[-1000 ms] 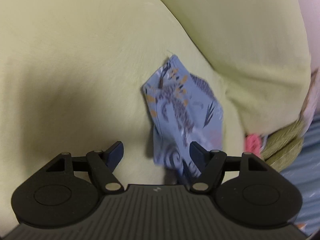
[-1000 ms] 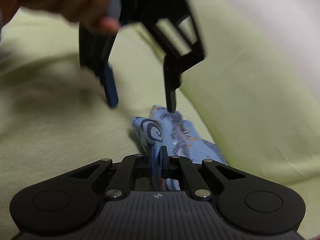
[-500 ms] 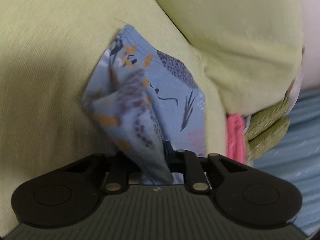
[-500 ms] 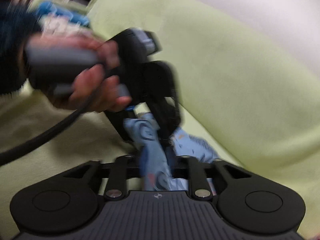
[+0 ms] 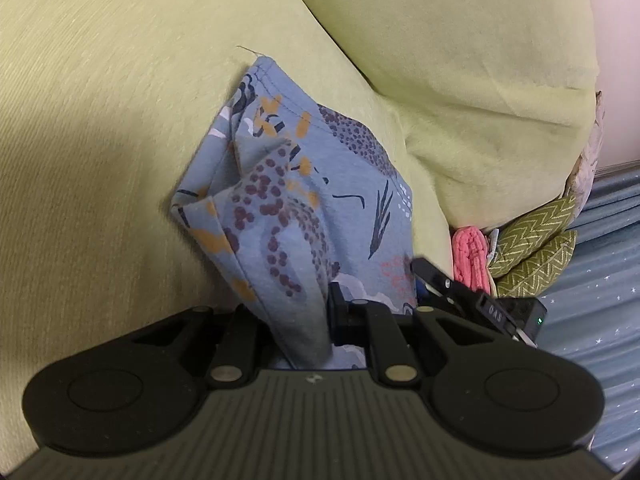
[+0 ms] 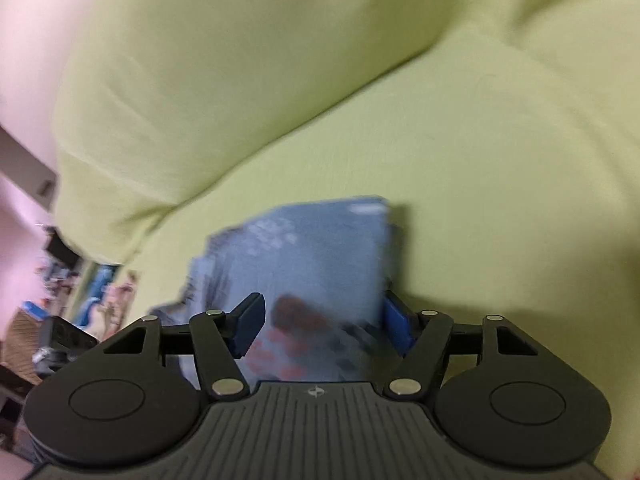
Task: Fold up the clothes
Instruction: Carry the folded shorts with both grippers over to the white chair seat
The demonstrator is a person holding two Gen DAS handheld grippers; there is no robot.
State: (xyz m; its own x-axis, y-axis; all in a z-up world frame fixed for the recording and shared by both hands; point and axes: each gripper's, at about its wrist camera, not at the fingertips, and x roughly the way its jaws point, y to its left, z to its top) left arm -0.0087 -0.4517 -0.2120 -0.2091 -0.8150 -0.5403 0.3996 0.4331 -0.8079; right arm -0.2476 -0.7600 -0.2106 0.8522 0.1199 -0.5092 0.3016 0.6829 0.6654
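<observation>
Patterned blue garment (image 5: 304, 208) on green sofa (image 5: 100, 120), left tool (image 5: 316, 320) pinching it, right tool (image 6: 320, 322) opening – cloth between.

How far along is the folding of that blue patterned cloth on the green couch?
Done: the blue patterned cloth is already bunched into a small, rough bundle. In hand: the left gripper pinches its near end; the right gripper is opening, pads off the cloth. Left: neat folds and setting it on the couch.

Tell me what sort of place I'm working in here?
Most likely a home living room: the blue patterned garment lies on a couch under a yellow-green cover, with zigzag-patterned cushions tucked at its end and cluttered household things beyond it.
</observation>
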